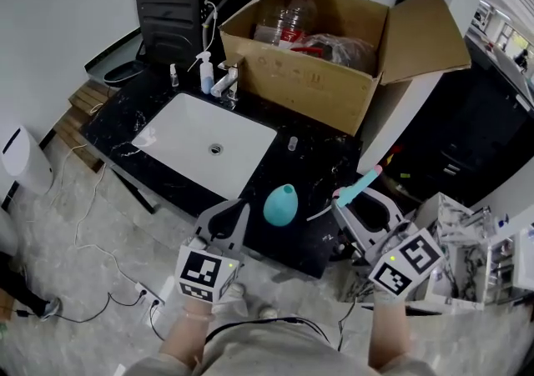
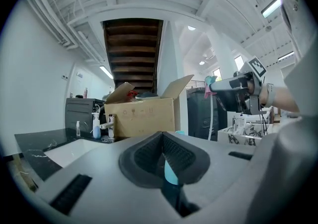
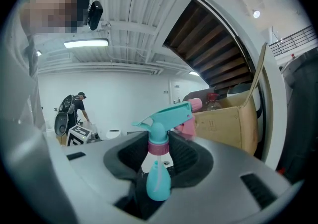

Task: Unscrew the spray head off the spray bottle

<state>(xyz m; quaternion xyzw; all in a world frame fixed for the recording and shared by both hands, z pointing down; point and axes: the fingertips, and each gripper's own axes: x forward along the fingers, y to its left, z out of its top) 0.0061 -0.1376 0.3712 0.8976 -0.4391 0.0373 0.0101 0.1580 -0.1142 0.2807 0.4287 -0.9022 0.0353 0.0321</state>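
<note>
Gripping spray head (image 3: 166,116) in right gripper (image 3: 161,144) fingers, left gripper (image 2: 163,154) fingers closed empty: unheld bottle (image 1: 281,205) near worktop (image 1: 315,167) edge could get knocked off.

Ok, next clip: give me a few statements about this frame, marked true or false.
1. The right gripper holds the spray head between its fingers. True.
2. The spray head is screwed onto the teal bottle. False: the bottle sits on the black counter, apart from the head.
3. The left gripper grips the bottle. False: its fingers are shut on nothing.
4. An open cardboard box stands behind the sink. True.
</note>
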